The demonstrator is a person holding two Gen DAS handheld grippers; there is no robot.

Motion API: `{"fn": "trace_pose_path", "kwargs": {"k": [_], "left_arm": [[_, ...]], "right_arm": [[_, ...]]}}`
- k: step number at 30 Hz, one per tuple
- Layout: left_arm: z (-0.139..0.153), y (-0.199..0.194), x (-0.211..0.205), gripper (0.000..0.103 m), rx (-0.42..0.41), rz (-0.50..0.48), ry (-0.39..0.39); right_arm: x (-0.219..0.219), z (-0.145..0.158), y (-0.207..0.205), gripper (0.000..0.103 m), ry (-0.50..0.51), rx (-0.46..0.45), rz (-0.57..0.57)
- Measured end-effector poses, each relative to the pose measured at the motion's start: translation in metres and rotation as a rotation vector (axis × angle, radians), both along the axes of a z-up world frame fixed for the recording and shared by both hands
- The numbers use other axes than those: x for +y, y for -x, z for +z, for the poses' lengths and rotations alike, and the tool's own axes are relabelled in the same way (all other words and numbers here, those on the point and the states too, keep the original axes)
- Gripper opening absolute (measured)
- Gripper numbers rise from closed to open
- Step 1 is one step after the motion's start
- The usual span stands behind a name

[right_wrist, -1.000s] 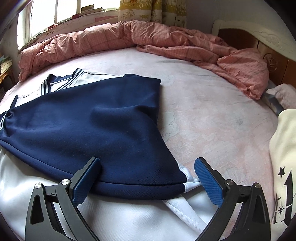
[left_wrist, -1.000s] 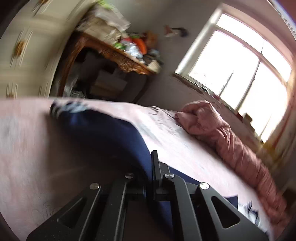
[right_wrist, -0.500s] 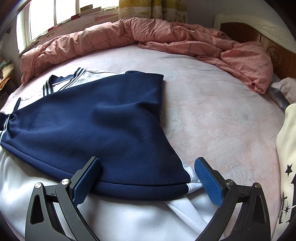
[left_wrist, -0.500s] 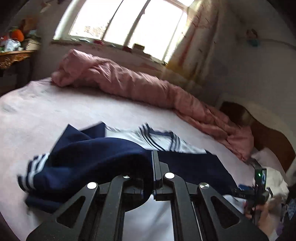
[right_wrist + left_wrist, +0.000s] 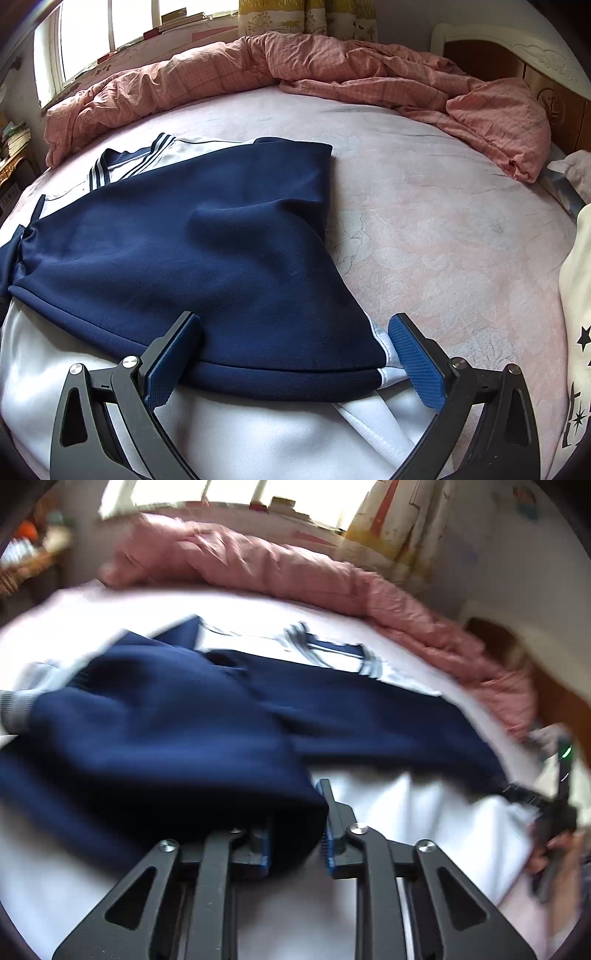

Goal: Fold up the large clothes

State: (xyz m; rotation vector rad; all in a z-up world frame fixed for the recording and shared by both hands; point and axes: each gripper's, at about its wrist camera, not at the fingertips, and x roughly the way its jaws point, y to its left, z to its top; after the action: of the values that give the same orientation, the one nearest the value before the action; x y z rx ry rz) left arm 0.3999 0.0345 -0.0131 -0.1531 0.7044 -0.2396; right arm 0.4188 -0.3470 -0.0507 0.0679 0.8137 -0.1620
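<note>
The navy-and-white tracksuit jacket [image 5: 192, 251] lies spread on the pale pink patterned bedsheet [image 5: 443, 229], its navy sleeves folded across the white body; the left gripper [image 5: 295, 834] has a navy sleeve fold between its slightly parted jaws; whether it pinches is unclear; the right gripper [image 5: 291, 350] stands wide apart, straddling the folded sleeve's cuff; bare sheet stretches rightward to the rumpled pink checked duvet [image 5: 332, 74].

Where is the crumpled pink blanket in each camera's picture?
Left wrist view: the pink blanket arcs across the top, under the window, then trails down the right edge.
Right wrist view: it lies along the far side of the bed, bunching at the right.
Shared landmark: the navy-and-white jacket.
</note>
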Motion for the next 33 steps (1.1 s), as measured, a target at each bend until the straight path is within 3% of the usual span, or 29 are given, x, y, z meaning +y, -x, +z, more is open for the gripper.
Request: {"fn": "trace_pose_path", "kwargs": {"k": [1,2,3,5,8,13,16,18,20,23,25,30,33], "left_arm": [[0.006,0.017,-0.005,0.070,-0.043,0.012,-0.059],[0.012,0.035,-0.007,0.085,-0.094,0.035,-0.110],[0.018,0.053,-0.007,0.093,-0.152,0.063,-0.144],[0.026,0.083,-0.005,0.093,-0.215,0.078,-0.162],[0.037,0.112,0.014,0.093,-0.305,0.154,-0.121],[0.051,0.113,0.051,0.093,-0.369,0.271,-0.108],[0.051,0.092,0.081,0.093,-0.266,0.338,-0.066],[0.051,0.090,0.103,0.092,-0.236,0.369,0.025],[0.050,0.095,0.122,0.092,-0.247,0.391,0.086],[0.039,0.092,0.138,0.092,-0.217,0.471,0.071],[0.026,0.082,0.152,0.092,-0.160,0.487,0.123],[0.000,0.067,0.173,0.091,-0.040,0.513,0.234],[-0.013,0.069,0.194,0.088,0.008,0.560,0.355]], "right_arm": [[-0.002,0.000,0.000,0.102,-0.012,0.002,0.001],[-0.003,0.000,-0.001,0.102,-0.018,0.002,0.001],[-0.003,0.000,-0.001,0.102,-0.017,0.003,0.000],[-0.003,0.000,-0.001,0.102,0.001,-0.001,0.000],[0.003,0.003,0.002,0.102,0.047,-0.018,-0.007],[0.039,0.032,0.029,0.102,0.238,-0.158,0.017],[0.081,0.049,0.060,0.102,0.304,-0.244,0.123],[0.108,0.054,0.075,0.099,0.302,-0.248,0.200],[0.142,0.056,0.088,0.091,0.320,-0.252,0.255],[0.203,0.051,0.100,0.074,0.350,-0.210,0.413],[0.239,0.049,0.099,0.060,0.369,-0.195,0.481],[0.304,0.061,0.077,0.058,0.284,-0.182,0.566],[0.340,0.066,0.064,0.054,0.283,-0.176,0.610]]}}
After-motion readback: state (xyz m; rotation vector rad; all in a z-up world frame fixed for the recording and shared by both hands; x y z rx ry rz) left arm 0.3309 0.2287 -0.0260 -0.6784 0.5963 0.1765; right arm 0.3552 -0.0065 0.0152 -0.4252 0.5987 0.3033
